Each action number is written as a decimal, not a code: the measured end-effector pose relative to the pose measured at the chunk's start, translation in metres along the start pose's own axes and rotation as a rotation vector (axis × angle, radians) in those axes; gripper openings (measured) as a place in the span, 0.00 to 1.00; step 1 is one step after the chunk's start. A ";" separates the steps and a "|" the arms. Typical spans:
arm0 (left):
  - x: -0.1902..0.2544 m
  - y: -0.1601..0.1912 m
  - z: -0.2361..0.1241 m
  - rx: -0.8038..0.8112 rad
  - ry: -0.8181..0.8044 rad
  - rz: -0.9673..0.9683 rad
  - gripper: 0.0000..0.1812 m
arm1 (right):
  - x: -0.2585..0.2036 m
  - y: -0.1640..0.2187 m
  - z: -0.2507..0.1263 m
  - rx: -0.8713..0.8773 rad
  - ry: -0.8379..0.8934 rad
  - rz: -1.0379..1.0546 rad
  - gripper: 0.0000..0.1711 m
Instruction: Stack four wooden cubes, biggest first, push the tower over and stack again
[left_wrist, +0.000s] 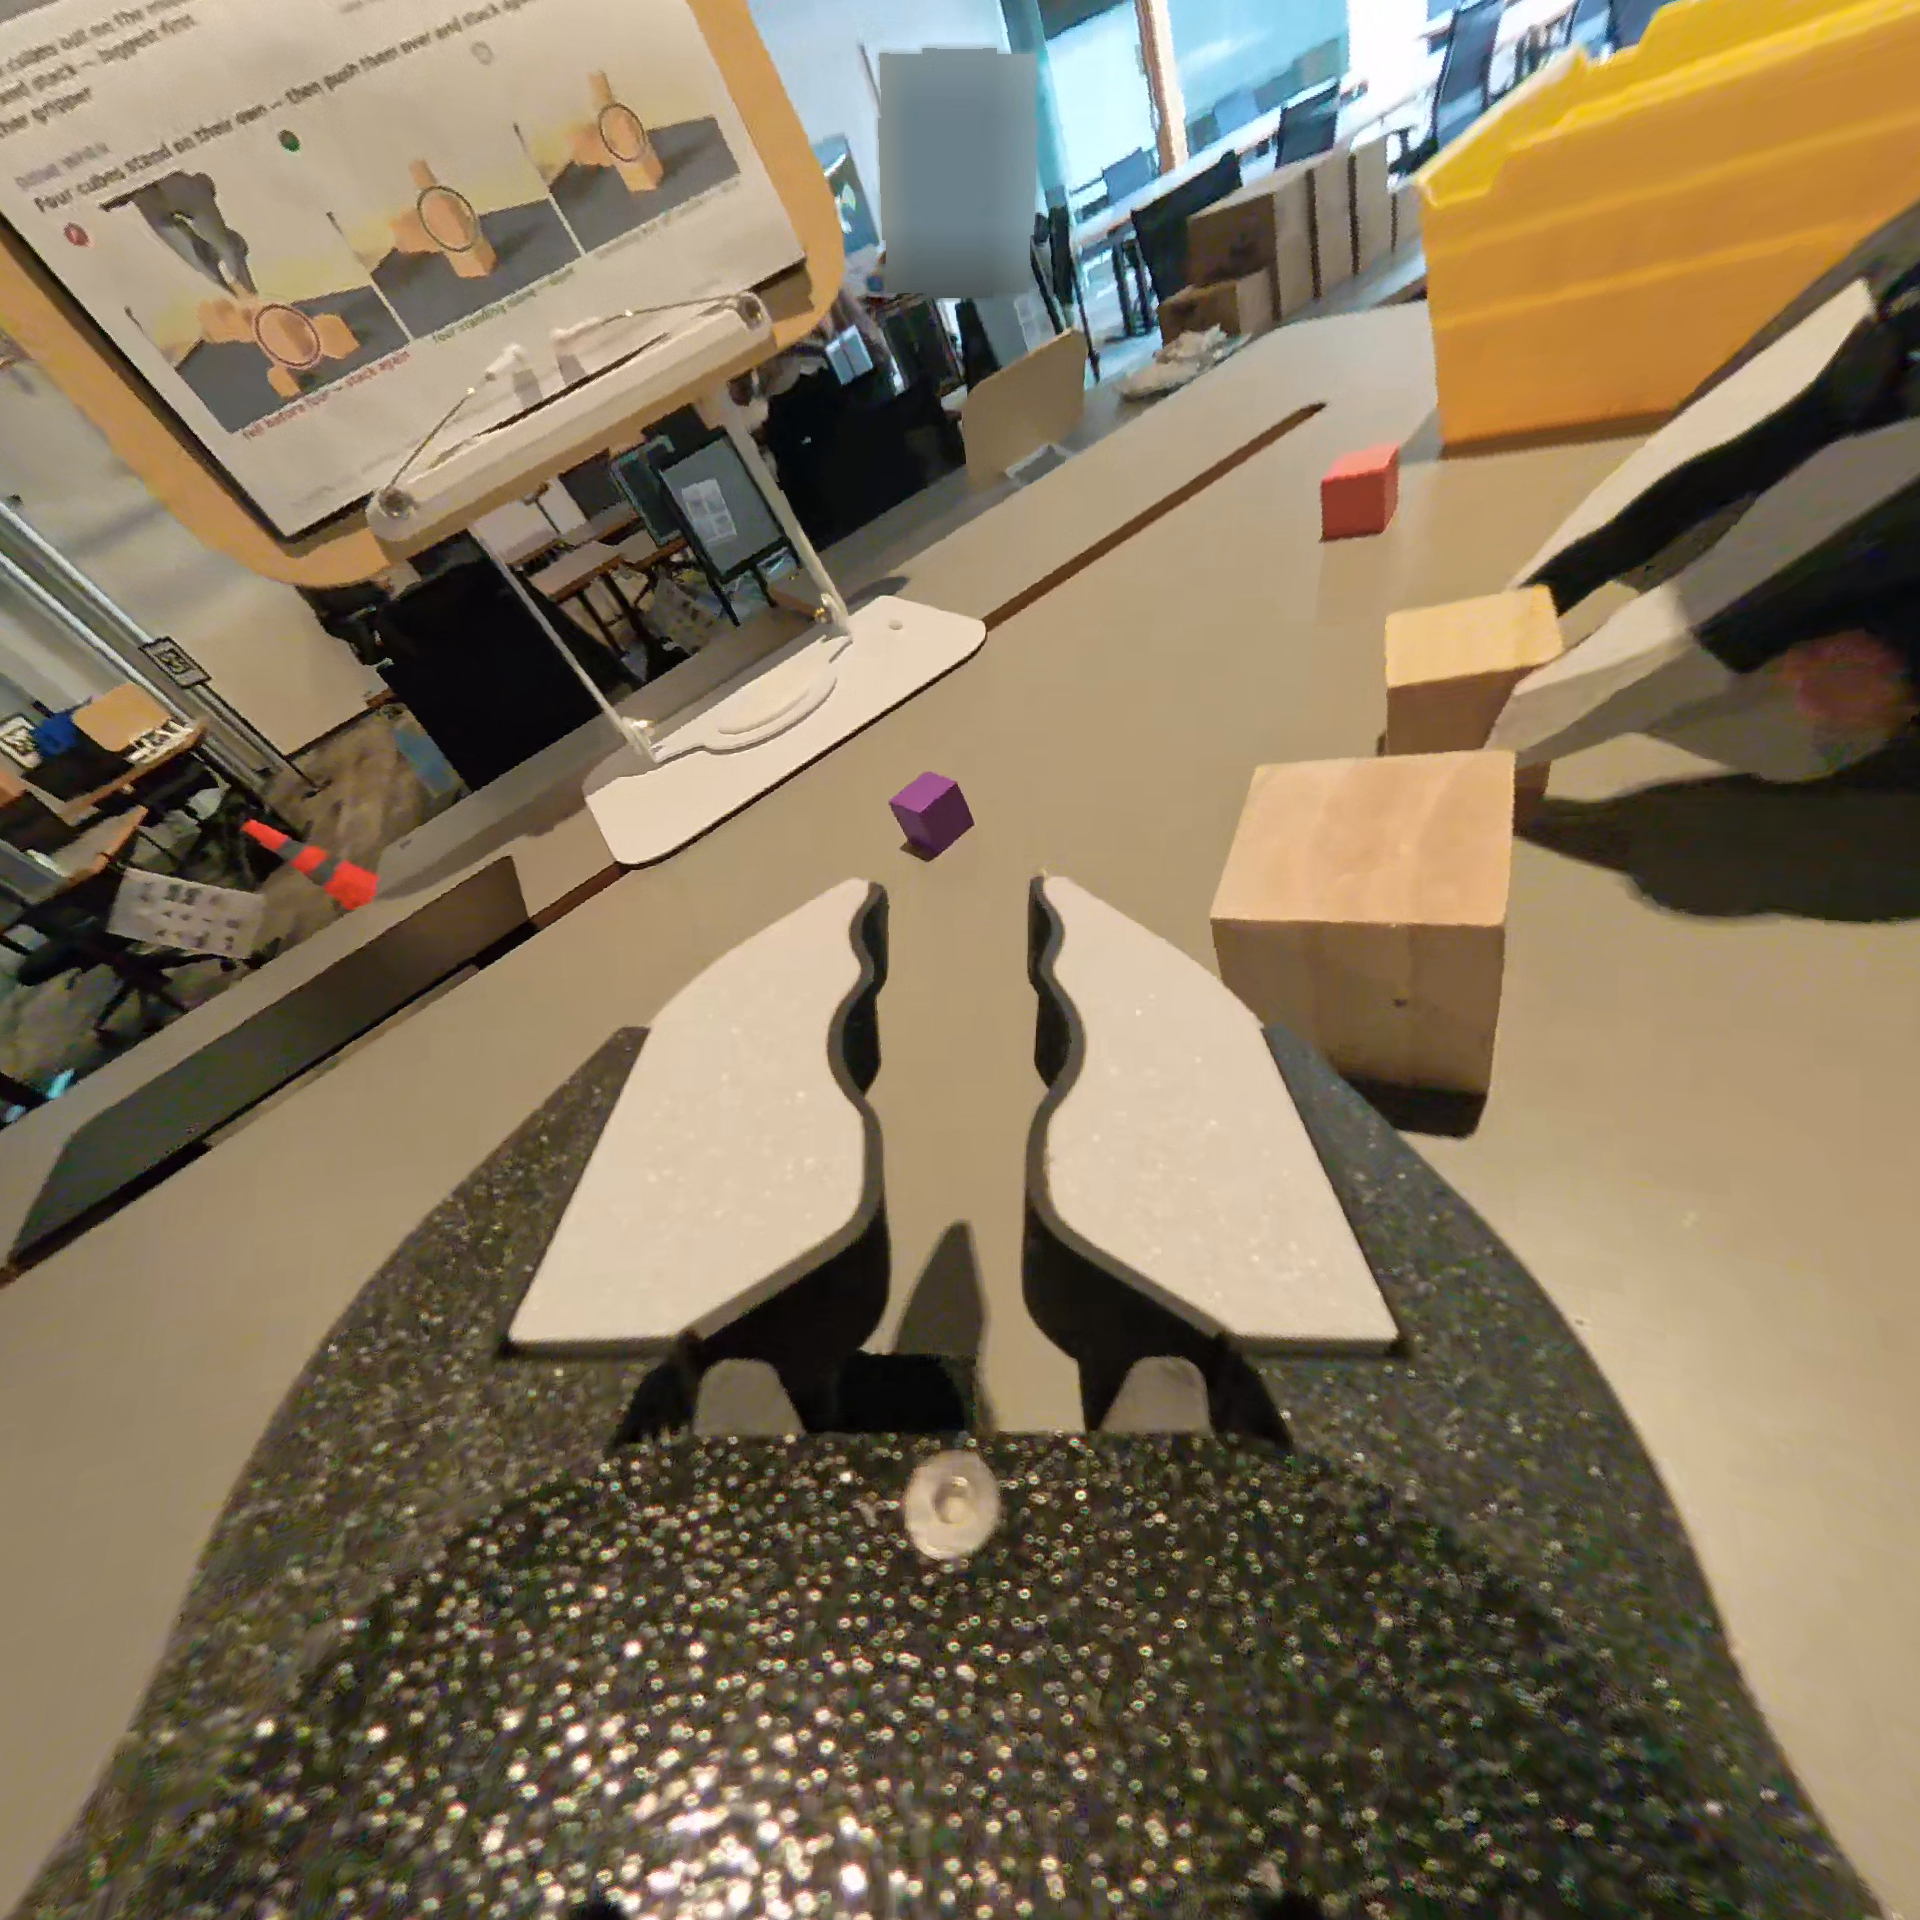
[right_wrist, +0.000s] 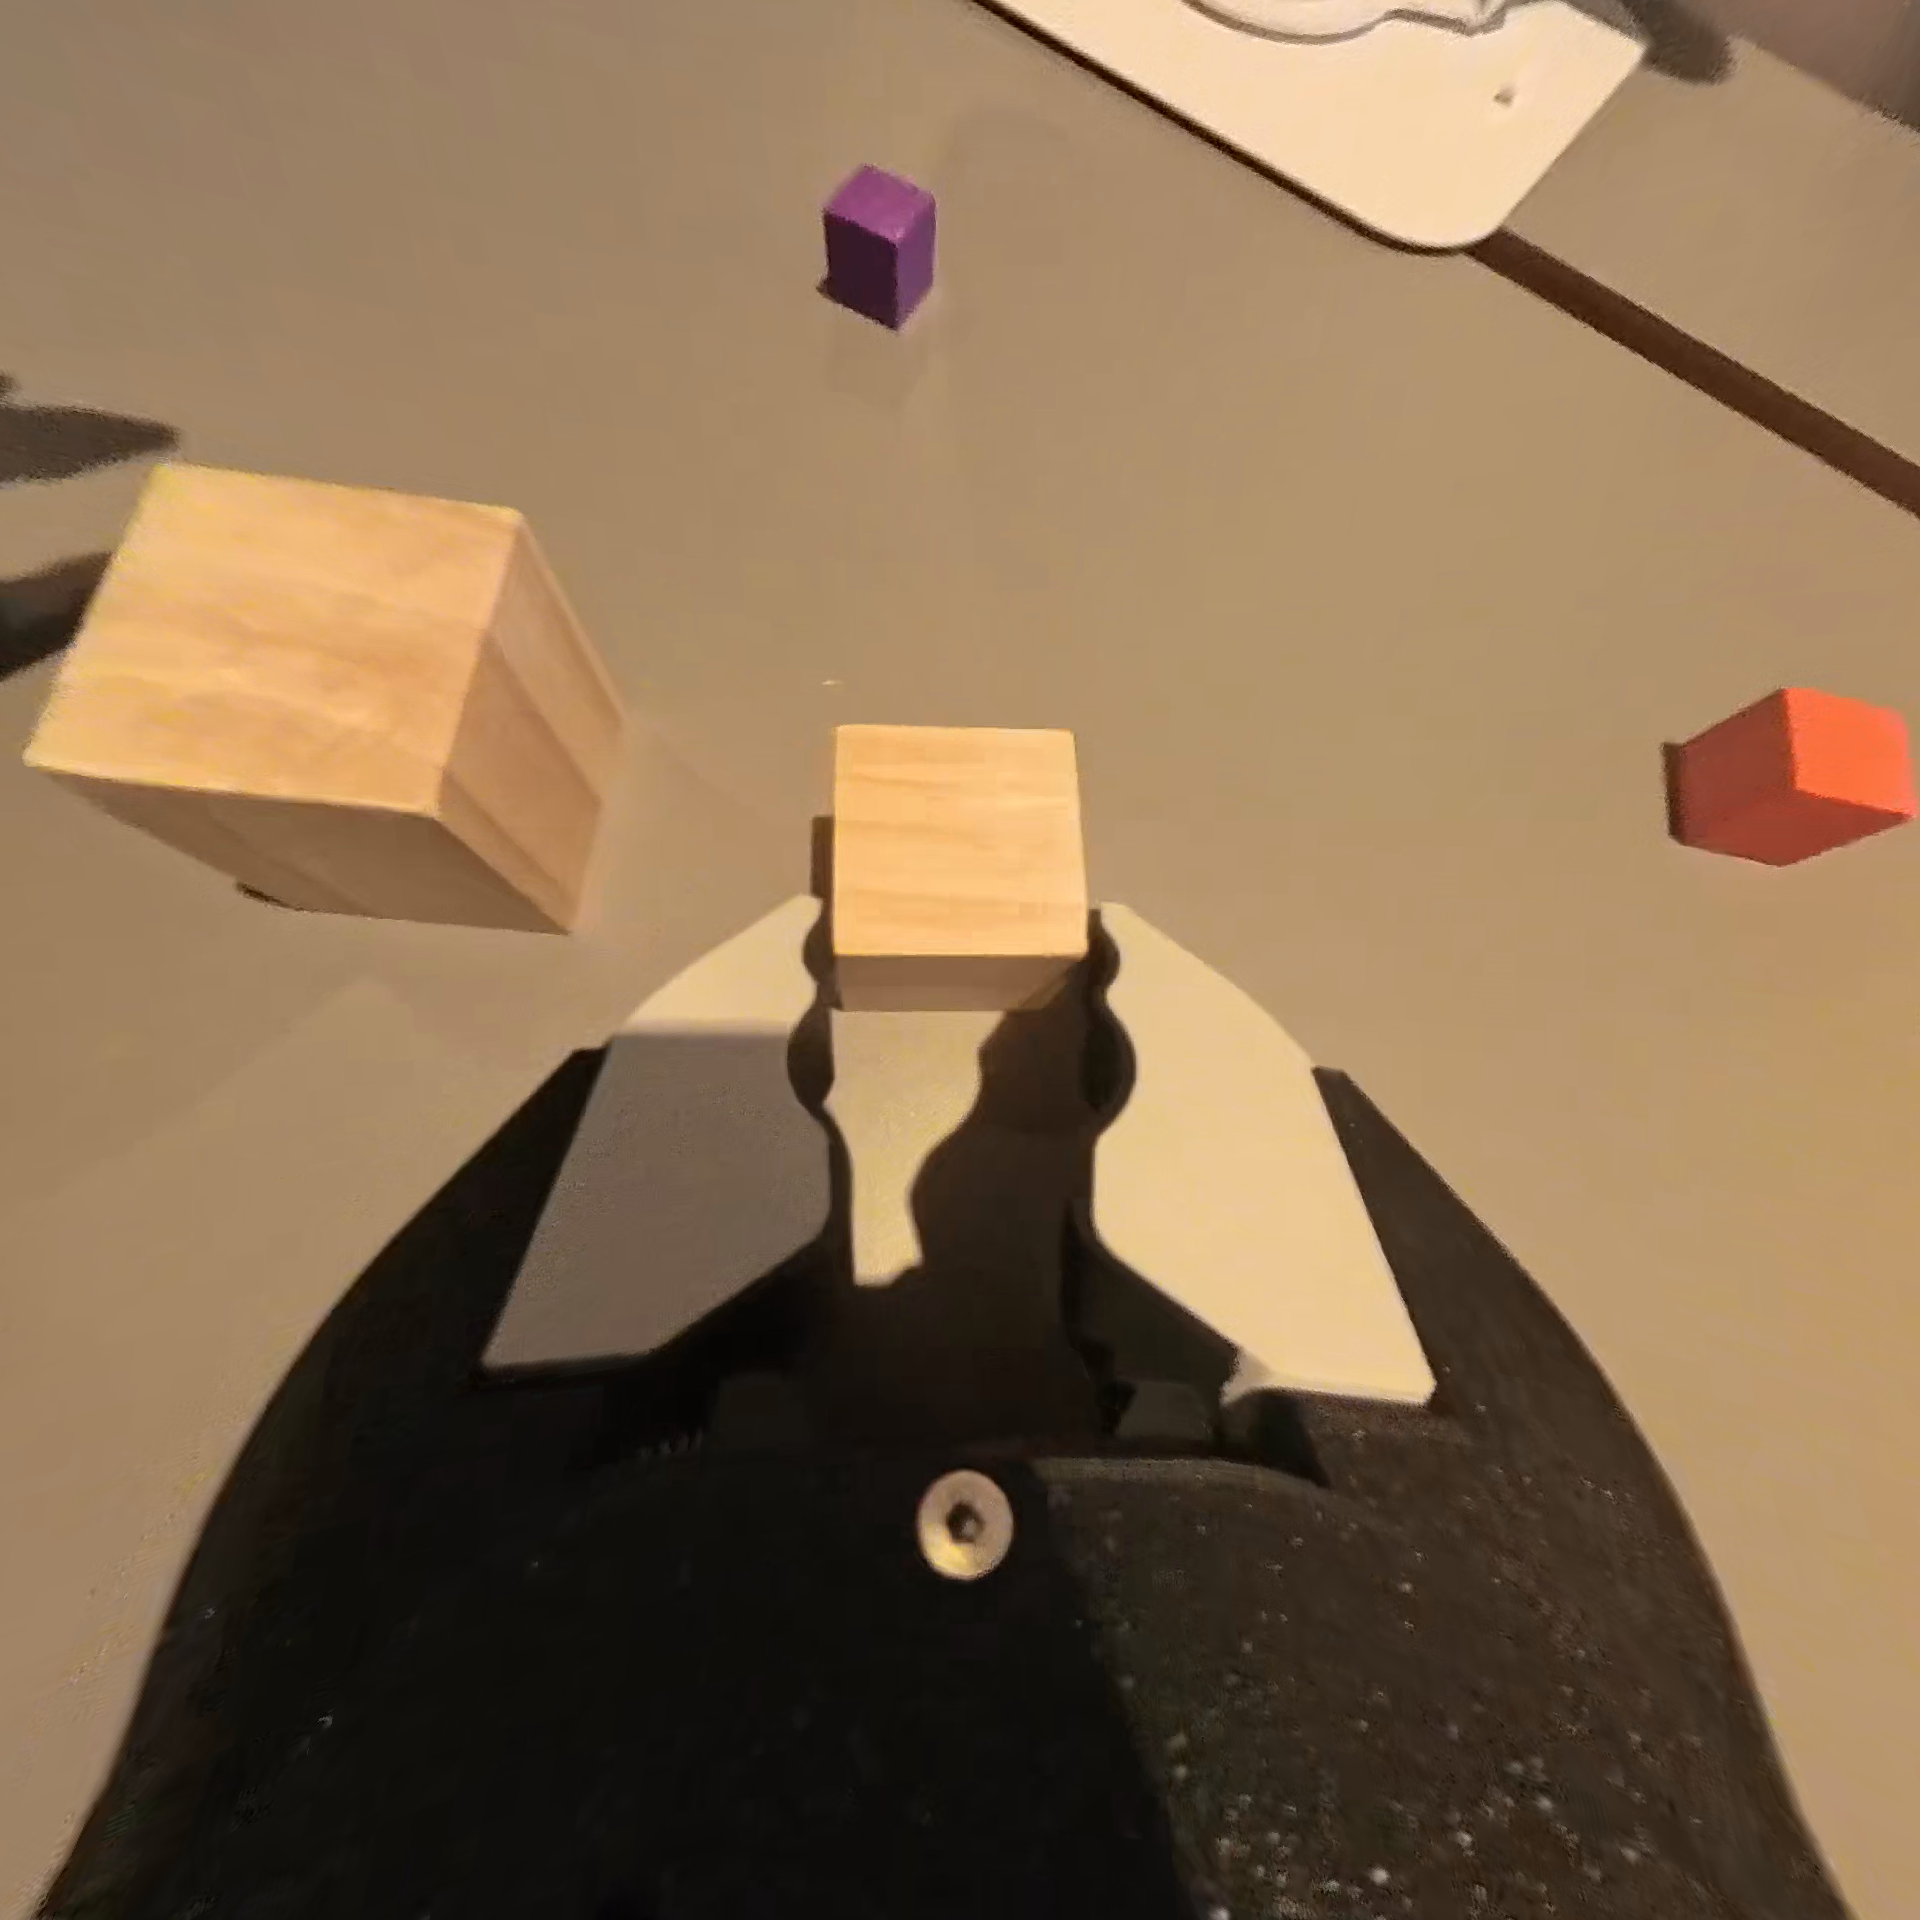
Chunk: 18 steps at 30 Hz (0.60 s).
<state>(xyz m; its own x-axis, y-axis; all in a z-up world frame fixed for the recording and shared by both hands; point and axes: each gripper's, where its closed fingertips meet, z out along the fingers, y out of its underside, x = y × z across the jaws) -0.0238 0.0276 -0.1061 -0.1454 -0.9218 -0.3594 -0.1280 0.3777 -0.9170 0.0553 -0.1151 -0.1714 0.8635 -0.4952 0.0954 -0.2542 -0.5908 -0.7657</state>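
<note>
Four cubes stand apart on the grey table. The big wooden cube is at the left; it also shows in the left wrist view. My right gripper is shut on the medium wooden cube, low over the table; I cannot tell if it is lifted. In the left wrist view the right gripper reaches in from the right and holds this cube just behind the big one. The red cube and the small purple cube lie farther off. My left gripper is open and empty, the purple cube just ahead.
A white document stand with an instruction sheet stands at the back left. A yellow bin stands at the back right, behind the red cube. A dark seam crosses the table. Office furniture lies beyond.
</note>
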 end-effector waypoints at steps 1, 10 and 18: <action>0.001 0.001 0.001 -0.008 -0.004 0.014 0.14 | 0.002 -0.001 0.001 -0.002 0.027 0.003 0.26; -0.011 0.000 -0.006 0.002 -0.060 -0.064 0.12 | -0.024 -0.041 -0.031 0.213 -0.023 0.191 0.26; -0.014 0.002 -0.010 -0.003 -0.078 -0.077 0.11 | -0.078 -0.063 -0.035 0.166 -0.019 0.107 0.26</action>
<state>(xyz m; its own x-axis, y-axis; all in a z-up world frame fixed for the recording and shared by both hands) -0.0321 0.0422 -0.1008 -0.0578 -0.9521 -0.3002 -0.1384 0.3055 -0.9421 -0.0115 -0.0618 -0.1082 0.8437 -0.5368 -0.0030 -0.2711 -0.4213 -0.8655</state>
